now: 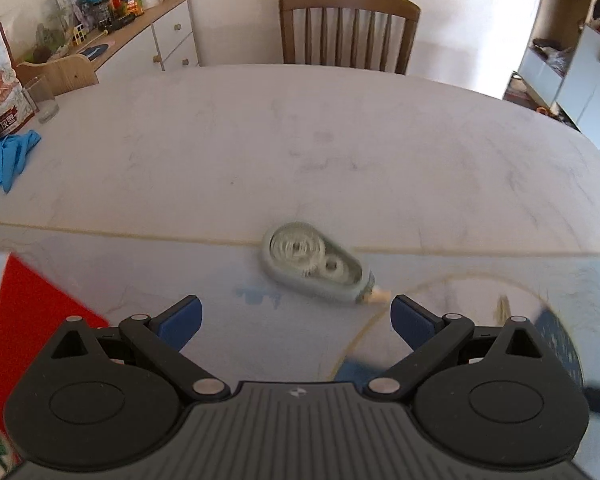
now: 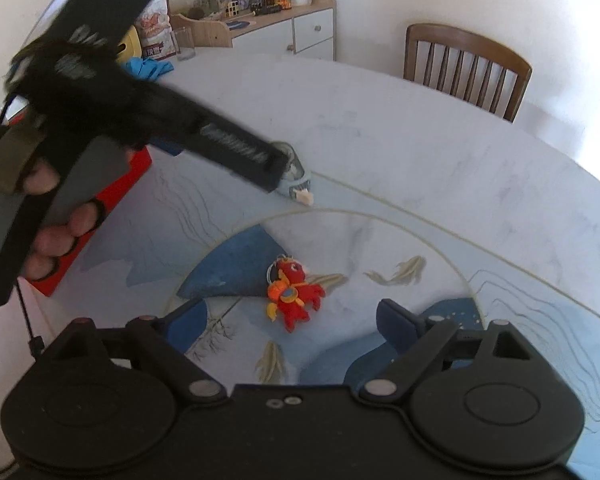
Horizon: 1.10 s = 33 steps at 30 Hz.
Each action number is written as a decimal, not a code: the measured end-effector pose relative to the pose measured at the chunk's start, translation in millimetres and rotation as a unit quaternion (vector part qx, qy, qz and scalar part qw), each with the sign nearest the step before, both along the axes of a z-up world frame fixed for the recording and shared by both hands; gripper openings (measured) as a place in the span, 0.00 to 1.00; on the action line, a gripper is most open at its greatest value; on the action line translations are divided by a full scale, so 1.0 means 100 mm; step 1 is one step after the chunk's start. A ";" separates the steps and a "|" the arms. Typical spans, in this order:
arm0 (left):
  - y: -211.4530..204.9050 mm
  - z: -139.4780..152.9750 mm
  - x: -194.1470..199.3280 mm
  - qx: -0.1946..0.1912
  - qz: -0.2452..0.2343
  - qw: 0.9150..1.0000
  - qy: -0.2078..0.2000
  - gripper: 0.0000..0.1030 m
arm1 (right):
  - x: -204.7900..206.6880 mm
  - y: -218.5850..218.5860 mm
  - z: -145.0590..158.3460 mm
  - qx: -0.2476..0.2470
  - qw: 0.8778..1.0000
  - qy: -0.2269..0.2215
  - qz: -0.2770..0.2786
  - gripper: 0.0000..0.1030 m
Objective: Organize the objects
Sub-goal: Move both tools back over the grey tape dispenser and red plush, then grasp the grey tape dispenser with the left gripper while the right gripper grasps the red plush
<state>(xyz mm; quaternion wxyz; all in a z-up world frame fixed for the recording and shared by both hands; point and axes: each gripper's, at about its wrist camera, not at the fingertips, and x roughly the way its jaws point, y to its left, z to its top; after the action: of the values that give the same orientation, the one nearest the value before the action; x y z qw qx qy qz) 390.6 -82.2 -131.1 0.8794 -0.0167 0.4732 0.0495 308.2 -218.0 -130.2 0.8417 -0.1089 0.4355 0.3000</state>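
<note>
On the table (image 1: 340,140) lie 1 correction-tape dispenser (image 1: 316,267) and 1 red plush keychain (image 2: 294,292), each just ahead of 1 empty, spread-jawed gripper: left (image 1: 296,318), right (image 2: 292,322).

Left gripper (image 1: 296,316): tilted steeply down, blue pads (image 1: 182,320) set wide apart, nothing between them. Seen from the right wrist view at 10 o'clock as a dark, blurred body, held by a hand (image 2: 50,236) with fingers curled around the grip. Right gripper (image 2: 292,322): also pointing steeply down, jaws wide open and empty, one blue pad (image 2: 192,322) at 7 o'clock, the other at 5 o'clock.
</note>
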 end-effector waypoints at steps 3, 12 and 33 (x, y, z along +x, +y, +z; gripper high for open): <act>-0.03 -0.03 0.18 0.008 0.015 1.000 0.004 0.98 | 0.02 0.02 -0.06 -0.006 1.000 -0.005 0.009 0.86; -0.06 -0.17 0.56 0.022 0.055 0.998 0.020 0.98 | 0.12 0.07 -0.17 -0.011 1.000 -0.006 0.021 0.83; -0.02 -0.40 0.49 -0.004 0.084 0.996 0.011 0.91 | 0.23 0.15 -0.36 -0.017 0.999 -0.009 0.030 0.66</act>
<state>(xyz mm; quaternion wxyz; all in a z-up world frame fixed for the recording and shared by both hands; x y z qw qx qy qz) 439.5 -83.9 -170.6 0.8669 -0.0588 0.4799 0.1213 331.2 -202.6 -166.6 0.8344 -0.1386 0.4295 0.3163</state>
